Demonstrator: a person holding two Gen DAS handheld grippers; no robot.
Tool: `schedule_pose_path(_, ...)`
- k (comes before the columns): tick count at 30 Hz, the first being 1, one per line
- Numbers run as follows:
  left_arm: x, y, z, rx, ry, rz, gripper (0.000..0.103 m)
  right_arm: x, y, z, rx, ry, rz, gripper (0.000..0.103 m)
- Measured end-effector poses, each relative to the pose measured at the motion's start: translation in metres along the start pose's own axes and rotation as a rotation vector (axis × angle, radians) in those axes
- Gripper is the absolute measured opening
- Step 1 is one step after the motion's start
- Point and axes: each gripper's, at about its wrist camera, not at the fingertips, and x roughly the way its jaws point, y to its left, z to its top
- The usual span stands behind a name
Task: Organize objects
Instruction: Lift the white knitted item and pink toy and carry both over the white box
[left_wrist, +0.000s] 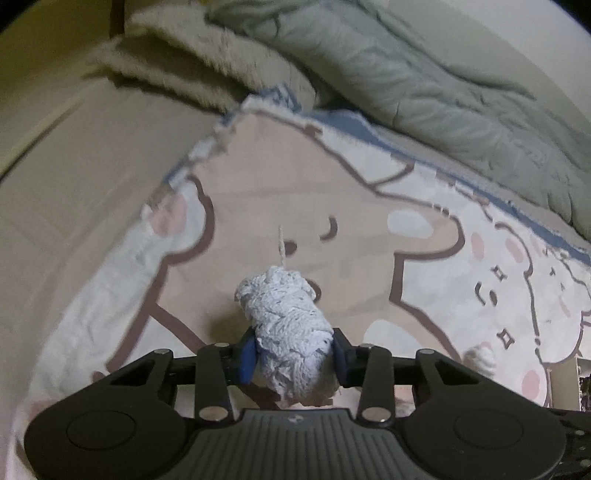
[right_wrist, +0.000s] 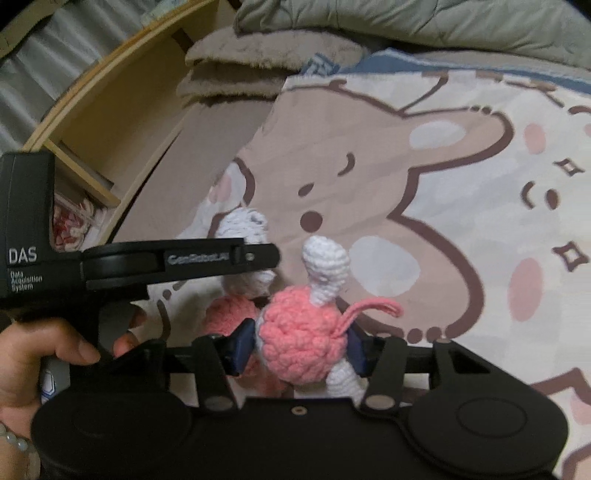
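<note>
A: What does the left gripper (left_wrist: 293, 356) hold?

B: Its blue pads (left_wrist: 248, 356) pinch a pale blue-white crocheted bundle (left_wrist: 286, 325); a thin yarn tail sticks up from the top; the bundle hangs over the cartoon bear blanket (left_wrist: 258, 177).

A: And the right gripper (right_wrist: 301, 349)?

B: Its pads press on a pink crocheted ball (right_wrist: 301, 339) with a white knitted stalk (right_wrist: 325, 269) and a pink loop; the person's left hand (right_wrist: 37, 362) grips the other handle beside it; another pink piece (right_wrist: 229, 314) lies below on the blanket; a grey quilt (left_wrist: 424, 74) and furry beige throw (left_wrist: 192, 62) lie beyond.
</note>
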Motion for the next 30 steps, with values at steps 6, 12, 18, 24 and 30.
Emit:
schedule_pose_path(6, -0.032, -0.007, 0.0, 0.023, -0.07, -0.014, 0.041, -0.031, 0.003, -0.001, -0.027, -0.056, -0.04, 0.052)
schedule_pose_path(12, -0.058, -0.019, -0.009, 0.06, -0.095, -0.046, 0.041, -0.068, 0.005, -0.005, -0.051, -0.113, -0.082, 0.052)
schedule_pose_path(18, -0.085, -0.029, -0.017, 0.091, -0.126, -0.074, 0.041, -0.102, 0.0, -0.011, -0.051, -0.171, -0.137, 0.052)
schedule_pose_path(24, -0.111, -0.038, -0.022, 0.111, -0.168, -0.104, 0.041, -0.134, -0.006, -0.018, -0.02, -0.242, -0.144, 0.052)
schedule_pose_path(30, -0.134, -0.05, -0.027, 0.131, -0.214, -0.144, 0.041, -0.162, -0.012, -0.025, -0.004, -0.29, -0.161, 0.053)
